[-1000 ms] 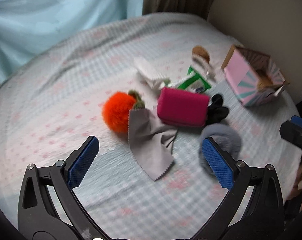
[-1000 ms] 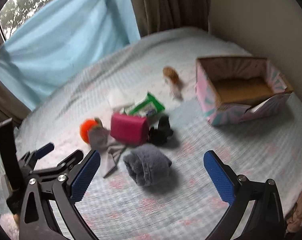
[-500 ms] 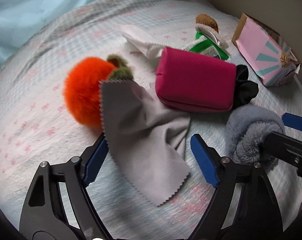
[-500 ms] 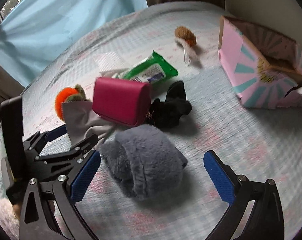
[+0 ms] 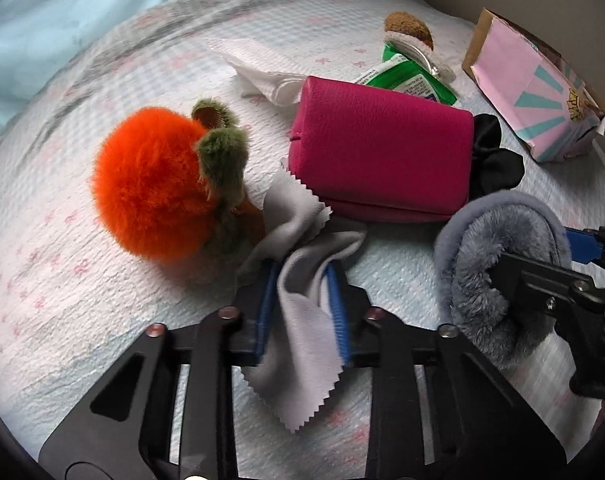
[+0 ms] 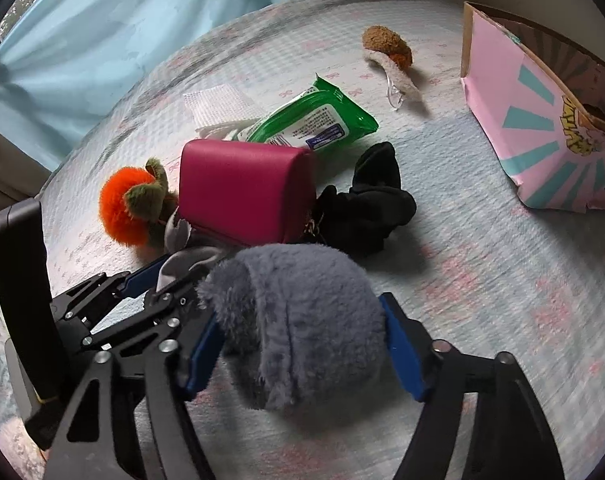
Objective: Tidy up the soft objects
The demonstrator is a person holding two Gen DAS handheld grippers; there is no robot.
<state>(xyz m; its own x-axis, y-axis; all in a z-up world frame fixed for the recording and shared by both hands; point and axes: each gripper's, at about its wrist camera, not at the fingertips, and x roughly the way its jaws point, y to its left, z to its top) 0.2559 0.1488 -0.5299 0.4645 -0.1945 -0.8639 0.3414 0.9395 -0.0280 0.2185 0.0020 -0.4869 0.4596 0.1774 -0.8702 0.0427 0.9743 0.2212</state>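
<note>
My left gripper (image 5: 302, 276) is shut on a grey cloth with zigzag edges (image 5: 302, 344), bunched between the blue pads on the bed. My right gripper (image 6: 302, 332) is shut on a grey fluffy earmuff-like piece (image 6: 302, 320); it also shows in the left wrist view (image 5: 498, 268). An orange plush fruit with green leaves (image 5: 150, 192) lies left of the cloth. A magenta pouch (image 5: 382, 156) lies behind it, with a black fabric piece (image 6: 366, 204) beside it. The left gripper (image 6: 150, 276) shows in the right wrist view.
A pink and teal open cardboard box (image 6: 542, 120) stands at the right by the wall. A green wipes pack (image 6: 314, 124), white tissue (image 5: 262, 68) and a brown fuzzy hair clip (image 6: 390, 52) lie farther back on the checked bedspread (image 6: 502, 280). Blue curtain behind.
Both grippers moved forward and down to the bed. The left closed on the grey cloth and the right closed on the grey fluffy piece.
</note>
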